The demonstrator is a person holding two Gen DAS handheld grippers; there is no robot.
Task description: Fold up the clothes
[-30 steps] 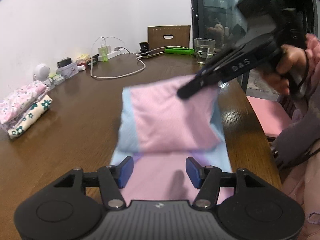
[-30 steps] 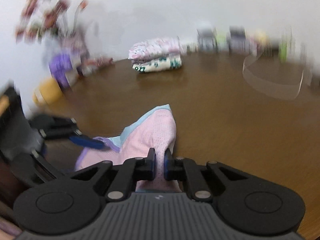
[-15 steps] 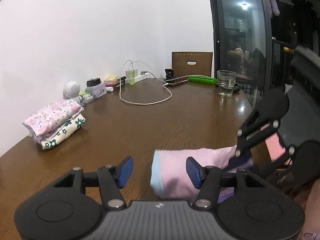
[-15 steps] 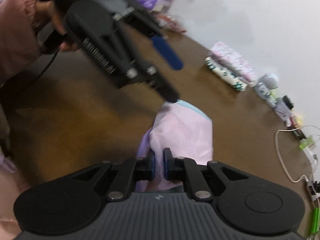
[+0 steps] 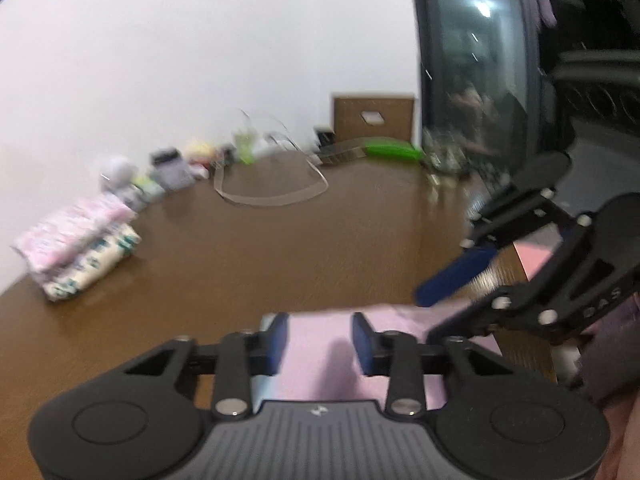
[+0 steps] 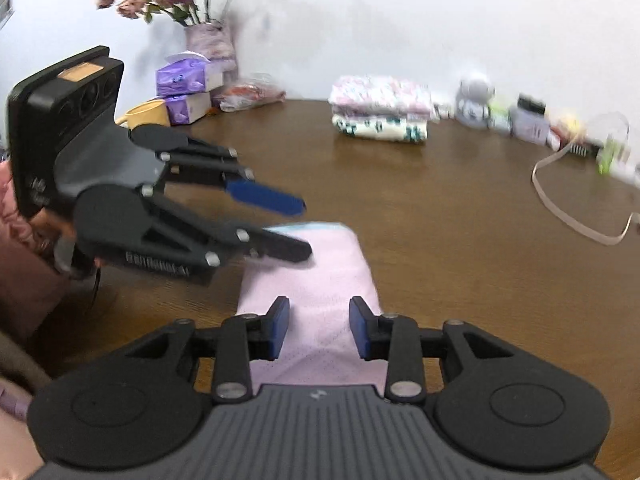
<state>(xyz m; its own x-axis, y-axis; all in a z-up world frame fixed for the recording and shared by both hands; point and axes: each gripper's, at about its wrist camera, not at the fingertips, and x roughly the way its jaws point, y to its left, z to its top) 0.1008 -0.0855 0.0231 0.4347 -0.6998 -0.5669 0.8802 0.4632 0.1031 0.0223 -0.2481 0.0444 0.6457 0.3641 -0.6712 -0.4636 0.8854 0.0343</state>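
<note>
A pink garment with a light blue edge [image 6: 320, 272] lies folded into a narrow strip on the brown table [image 6: 460, 240]. My right gripper [image 6: 319, 330] hovers over its near end. Its jaws are opening, with a ridge of the cloth between the pads but not pressed. My left gripper [image 6: 302, 228] reaches in from the left, its lower finger over the strip's far corner. In the left wrist view the left gripper [image 5: 319, 340] has the pink garment [image 5: 320, 356] between its closing jaws, and the pads stand clear of it. The right gripper [image 5: 430, 312] comes in from the right.
A stack of folded floral clothes [image 6: 380, 116] sits at the back of the table. A white cable [image 6: 568, 216] loops at the right. A vase of flowers [image 6: 208, 40], tissue boxes [image 6: 184, 80] and a yellow cup [image 6: 148, 114] stand back left. The table's edge [image 5: 516, 256] runs close on the right.
My right gripper, shut on the pink cloth before, has opened and let it go. The left jaws have narrowed. The garment now lies folded over on the table.
</note>
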